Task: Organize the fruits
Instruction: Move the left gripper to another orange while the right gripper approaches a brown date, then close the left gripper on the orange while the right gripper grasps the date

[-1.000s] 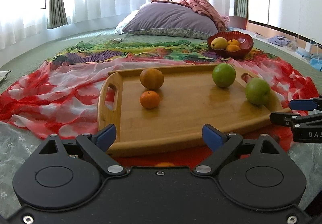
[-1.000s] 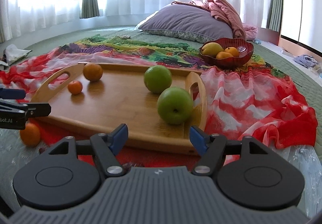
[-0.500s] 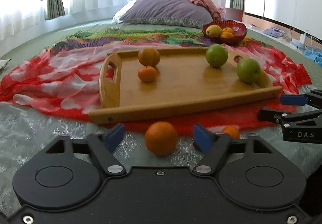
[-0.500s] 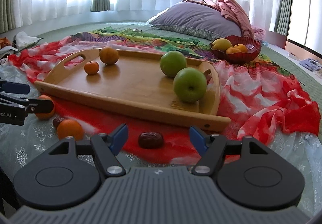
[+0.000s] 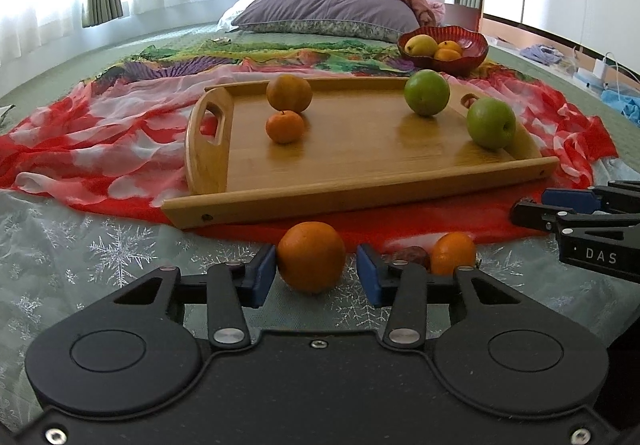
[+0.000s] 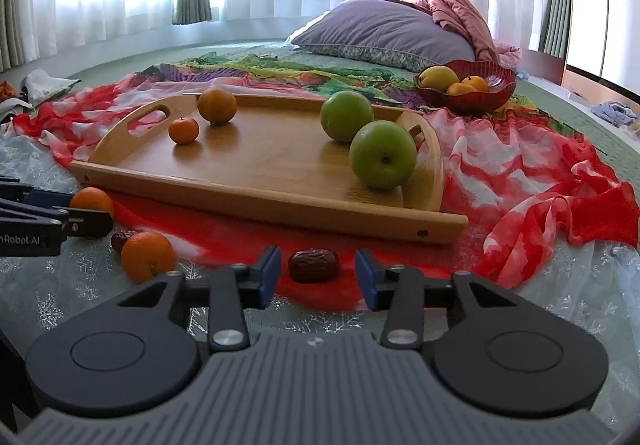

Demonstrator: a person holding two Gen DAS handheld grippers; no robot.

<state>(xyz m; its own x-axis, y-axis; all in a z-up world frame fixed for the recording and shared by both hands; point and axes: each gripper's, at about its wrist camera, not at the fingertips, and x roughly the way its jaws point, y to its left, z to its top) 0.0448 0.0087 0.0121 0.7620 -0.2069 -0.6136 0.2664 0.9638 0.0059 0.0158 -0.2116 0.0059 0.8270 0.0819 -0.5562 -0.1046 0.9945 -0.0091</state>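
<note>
A wooden tray (image 5: 360,181) (image 6: 248,189) lies on a red scarf and holds two oranges and two green apples (image 5: 491,122) (image 6: 382,154). In front of it on the bed lie loose fruits. My left gripper (image 5: 316,275) is open, with an orange (image 5: 311,256) between its pads; touch is unclear. A smaller orange (image 5: 453,252) (image 6: 147,255) and a dark date (image 5: 412,255) lie to its right. My right gripper (image 6: 315,276) is open around another dark date (image 6: 313,265). The left gripper also shows in the right wrist view (image 6: 86,215).
A red bowl (image 5: 472,55) (image 6: 496,93) with a yellow fruit and oranges stands behind the tray. A purple pillow (image 5: 328,9) and pink blanket lie at the back. The red scarf (image 6: 540,181) bunches up to the right of the tray.
Both grippers have pulled back from the tray and dropped low toward the bed. The loose orange now sits between my left pads and the date between my right pads.
</note>
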